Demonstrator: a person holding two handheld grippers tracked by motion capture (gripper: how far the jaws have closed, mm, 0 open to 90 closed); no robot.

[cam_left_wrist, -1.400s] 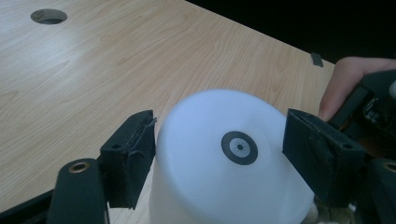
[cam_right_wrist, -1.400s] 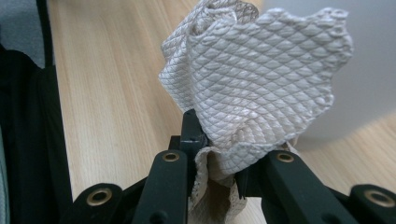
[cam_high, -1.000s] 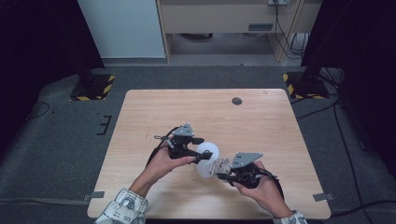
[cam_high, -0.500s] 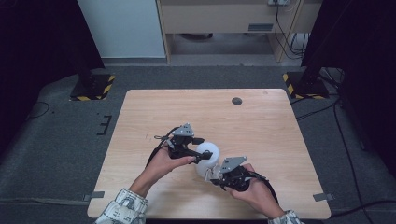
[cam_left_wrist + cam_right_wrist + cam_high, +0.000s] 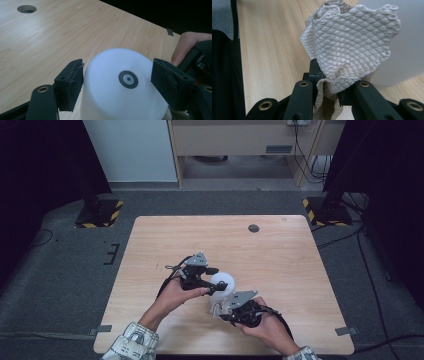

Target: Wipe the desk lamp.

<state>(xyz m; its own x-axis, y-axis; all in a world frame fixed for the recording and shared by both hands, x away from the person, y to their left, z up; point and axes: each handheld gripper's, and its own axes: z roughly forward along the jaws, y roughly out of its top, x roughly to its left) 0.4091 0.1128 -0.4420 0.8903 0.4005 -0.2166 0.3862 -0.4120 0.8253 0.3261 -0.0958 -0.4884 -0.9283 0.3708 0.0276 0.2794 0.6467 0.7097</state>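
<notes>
On the wooden table (image 5: 280,250), a little toward the near edge from its middle, the left gripper (image 5: 212,279) is at the left side of a white cup (image 5: 223,283), which stands upside down on the table. In the left gripper view the two black jaws stand on both sides of the white cup (image 5: 125,87), one at each side of its round base with a small dark ring mark (image 5: 128,79) in the centre; the jaws are partly closed around it and seem to touch its wall, so this gripper holds the cup. To the right, and nearer to the person, the right gripper (image 5: 222,307) points toward the cup. Its jaws are closed tight on a crumpled cream cloth (image 5: 352,47) with a diamond pattern. The cloth (image 5: 218,304) stands up from the jaws, just beside the cup's lower wall. Far on the table there is a small dark round hole (image 5: 253,228).
</notes>
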